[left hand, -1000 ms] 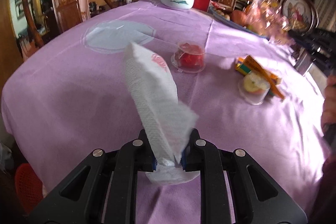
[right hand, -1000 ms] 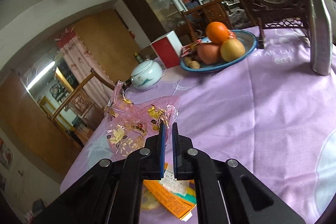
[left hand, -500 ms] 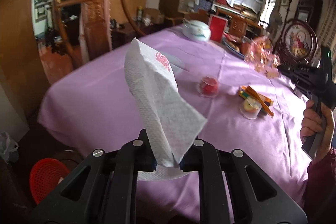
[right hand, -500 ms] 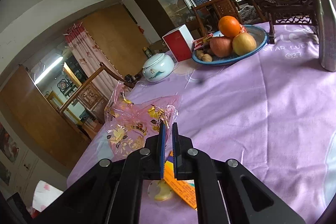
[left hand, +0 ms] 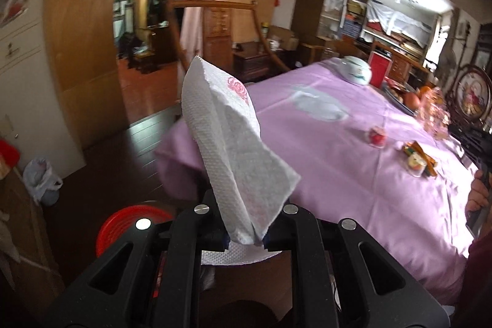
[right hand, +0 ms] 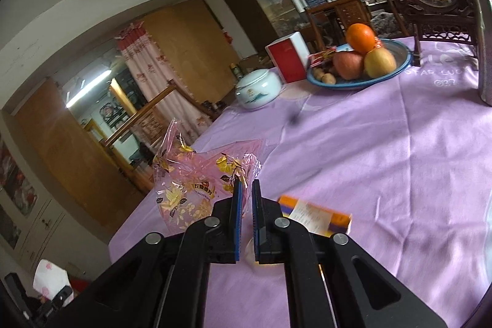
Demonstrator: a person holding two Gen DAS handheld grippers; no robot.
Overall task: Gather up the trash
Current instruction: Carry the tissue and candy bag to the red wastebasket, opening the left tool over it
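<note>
White paper napkin (left hand: 233, 149) with a pink rose print is clamped in the left gripper (left hand: 246, 235); it stands up out of the jaws toward frame centre, lower edge drooping below the pads. Left gripper sits off the table edge, over dark floor. Red basket (left hand: 123, 223) at lower left of the left wrist view, partly hidden behind the gripper body.

Right gripper (right hand: 245, 217) is clenched, blue pads near-touching, nothing between them. It hovers over the purple tablecloth (right hand: 384, 159). Pink cellophane wrapper (right hand: 196, 183) with gold leaf print lies just left of its tips; orange carton (right hand: 316, 215) just right, blurred. Clear cup (right hand: 250, 251) under the jaws, mostly hidden.

Napkin also shows at lower left of the right wrist view.
</note>
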